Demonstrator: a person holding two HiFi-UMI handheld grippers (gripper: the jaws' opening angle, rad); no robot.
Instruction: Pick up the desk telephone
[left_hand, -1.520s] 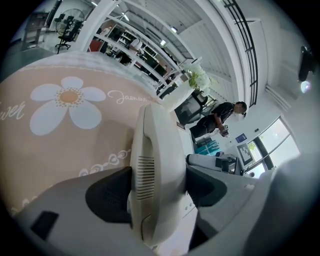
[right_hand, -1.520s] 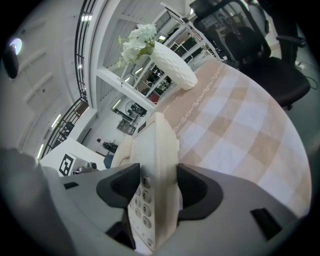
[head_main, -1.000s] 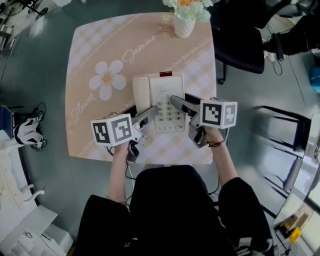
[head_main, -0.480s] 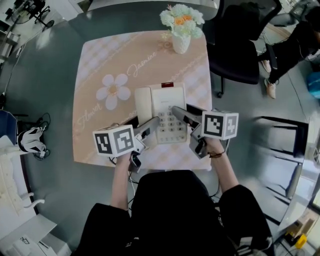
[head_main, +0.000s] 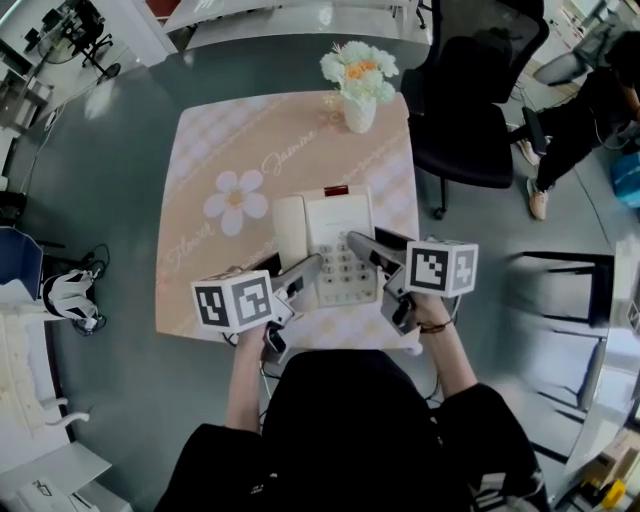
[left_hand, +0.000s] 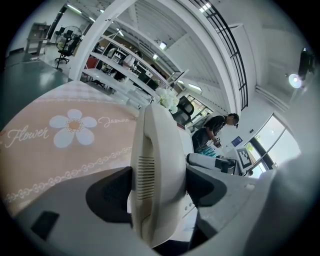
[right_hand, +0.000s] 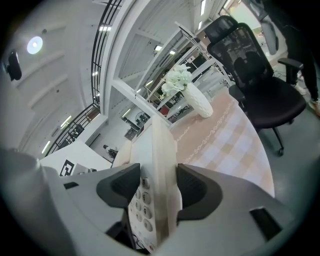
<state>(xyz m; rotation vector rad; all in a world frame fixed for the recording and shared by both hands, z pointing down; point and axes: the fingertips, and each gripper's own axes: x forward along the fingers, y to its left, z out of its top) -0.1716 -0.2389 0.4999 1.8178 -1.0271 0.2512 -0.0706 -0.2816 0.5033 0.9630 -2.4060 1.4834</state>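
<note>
The cream desk telephone (head_main: 338, 225) has its handset (head_main: 290, 228) on the left and grey keys toward me. It is above the pink flower-print table (head_main: 200, 160), gripped from both sides. My left gripper (head_main: 306, 270) is shut on its handset side: in the left gripper view the ribbed handset (left_hand: 157, 165) fills the gap of the left gripper (left_hand: 159, 187), and both pads press on it. My right gripper (head_main: 362, 246) is shut on the right edge; in the right gripper view the telephone's side and keys (right_hand: 161, 195) sit clamped in the right gripper (right_hand: 159, 187).
A white vase of flowers (head_main: 360, 82) stands at the table's far edge. A black office chair (head_main: 470, 110) is beside the table's right corner, with a seated person (head_main: 590, 110) beyond it. A headset (head_main: 68, 296) lies on the floor at the left.
The view has pulled back, so the table looks smaller. The telephone and both grippers have come nearer the table's front edge. Both grips are unchanged.
</note>
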